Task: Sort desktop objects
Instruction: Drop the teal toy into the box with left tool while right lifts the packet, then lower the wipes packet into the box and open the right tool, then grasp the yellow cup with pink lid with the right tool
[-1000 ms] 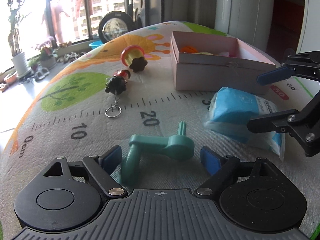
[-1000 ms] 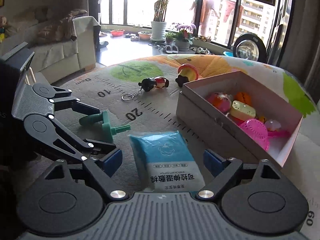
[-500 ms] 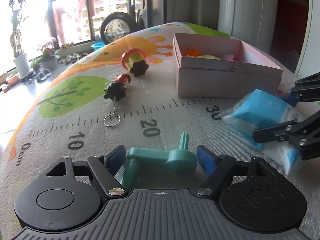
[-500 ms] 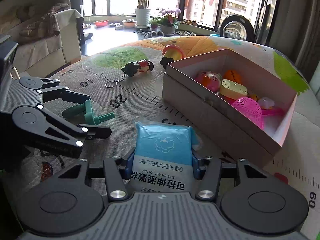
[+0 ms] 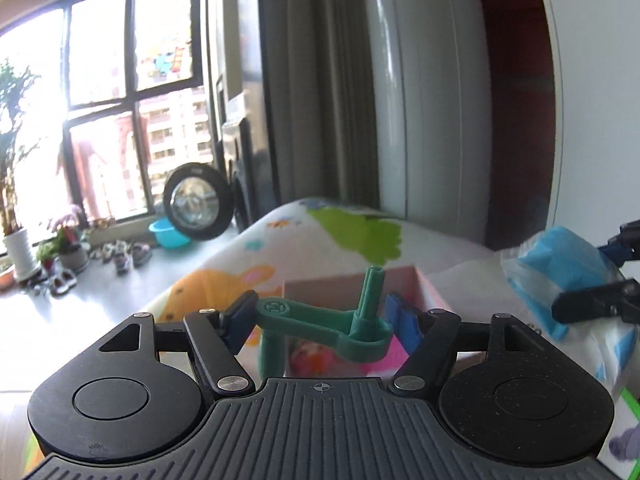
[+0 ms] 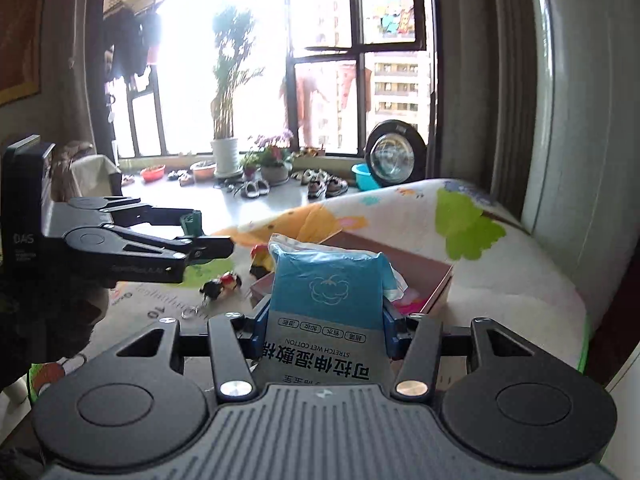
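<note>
My left gripper [image 5: 322, 316] holds a green plastic crank [image 5: 316, 324] up in the air; its jaws are closing, with the blue pads pressing the crank's two ends. Below and beyond it lies the open pink box [image 5: 320, 286] with toys inside. My right gripper [image 6: 326, 322] is shut on a blue pack of wet wipes [image 6: 326, 284], also lifted, in front of the pink box [image 6: 436, 276]. In the left wrist view, the same pack [image 5: 556, 268] shows at the right. In the right wrist view, the left gripper [image 6: 200, 232] hangs at the left.
A small doll keychain [image 6: 220, 284] and a red-and-yellow toy [image 6: 260, 258] lie on the printed mat [image 6: 500, 280] left of the box. Beyond the mat's far edge are floor, plants, shoes and windows. A white appliance stands at the right.
Both grippers closed on their objects and rose off the mat: the left with the green crank, the right with the wipes pack. Both views now tilt up toward the box and window.
</note>
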Available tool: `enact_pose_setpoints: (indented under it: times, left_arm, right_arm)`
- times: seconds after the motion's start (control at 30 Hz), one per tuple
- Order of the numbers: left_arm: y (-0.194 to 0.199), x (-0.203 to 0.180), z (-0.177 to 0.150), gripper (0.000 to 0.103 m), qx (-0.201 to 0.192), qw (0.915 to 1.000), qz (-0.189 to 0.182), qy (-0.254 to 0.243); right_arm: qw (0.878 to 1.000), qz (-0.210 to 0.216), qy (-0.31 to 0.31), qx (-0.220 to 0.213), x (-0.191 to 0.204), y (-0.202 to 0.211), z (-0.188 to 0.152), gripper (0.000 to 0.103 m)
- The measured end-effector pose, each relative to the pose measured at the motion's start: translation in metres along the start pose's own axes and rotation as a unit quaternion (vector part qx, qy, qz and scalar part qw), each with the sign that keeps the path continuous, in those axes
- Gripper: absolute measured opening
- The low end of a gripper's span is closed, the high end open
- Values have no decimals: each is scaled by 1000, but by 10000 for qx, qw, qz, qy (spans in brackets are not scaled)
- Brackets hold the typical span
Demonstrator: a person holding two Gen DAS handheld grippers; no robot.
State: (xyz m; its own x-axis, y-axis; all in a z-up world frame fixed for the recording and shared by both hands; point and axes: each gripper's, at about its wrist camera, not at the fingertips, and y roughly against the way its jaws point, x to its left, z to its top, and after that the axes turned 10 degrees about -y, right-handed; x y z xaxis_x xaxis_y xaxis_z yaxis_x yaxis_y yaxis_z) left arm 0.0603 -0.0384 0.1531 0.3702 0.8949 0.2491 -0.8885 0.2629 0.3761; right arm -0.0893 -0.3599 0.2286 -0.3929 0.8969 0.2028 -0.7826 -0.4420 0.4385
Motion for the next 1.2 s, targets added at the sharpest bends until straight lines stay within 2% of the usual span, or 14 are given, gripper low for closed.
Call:
enact_pose_setpoints:
  times: [0.03,0.07,0.1,0.17,0.27,0.43,0.57,0.67,0.8,0.9,1.0,1.03,1.1,1.2]
  left_arm:
    - [-16,-2,10,78,9,10000,-44,-38]
    - [-31,-4,16,85,76,9999,-47,-54]
    - [-45,-3,18,89,185,9998,-22,-29]
    - [-60,4,13,92,406,9989,64,223]
    - [-64,19,-17,96,617,9960,-156,620]
    - [-67,25,-72,96,896,9924,-669,504]
    - [-68,17,-96,100,841,9903,-1063,307]
    - [-75,10,-103,100,848,9912,-997,200]
    - [-90,14,-107,100,782,9917,-908,472]
    - [-90,16,-106,100,633,9893,-1147,645]
    - [-78,11,-107,100,580,9884,-1299,528]
    - [-72,10,-107,100,601,9883,-1311,491]
    - [-57,8,-110,100,752,9912,-992,445]
    - [-32,8,-123,101,951,9952,-112,223]
  right_arm:
    - [10000,-55,-33,-54,-5,1,2,52]
    - [9999,-99,-76,-69,-9,0,2,52]
    - [9998,-145,-142,-67,-13,-2,3,52]
    - [9993,-235,-273,-40,-24,-6,1,52]
    - [9984,-304,-477,12,-39,-17,2,52]
    - [9967,-356,-702,206,-46,-68,23,52]
    - [9954,-452,-644,546,-40,-131,37,52]
    - [9951,-648,-193,721,-25,-181,35,52]
    - [9927,-704,197,959,-1,-230,23,52]
    - [9882,-699,52,1359,8,-253,14,52]
    - [9807,-388,-241,1899,11,-255,1,52]
    - [9791,-341,-223,1991,14,-251,-2,55]
    - [9795,-360,-199,1971,15,-238,-4,67]
    - [9831,-405,-300,1759,13,-217,9,69]
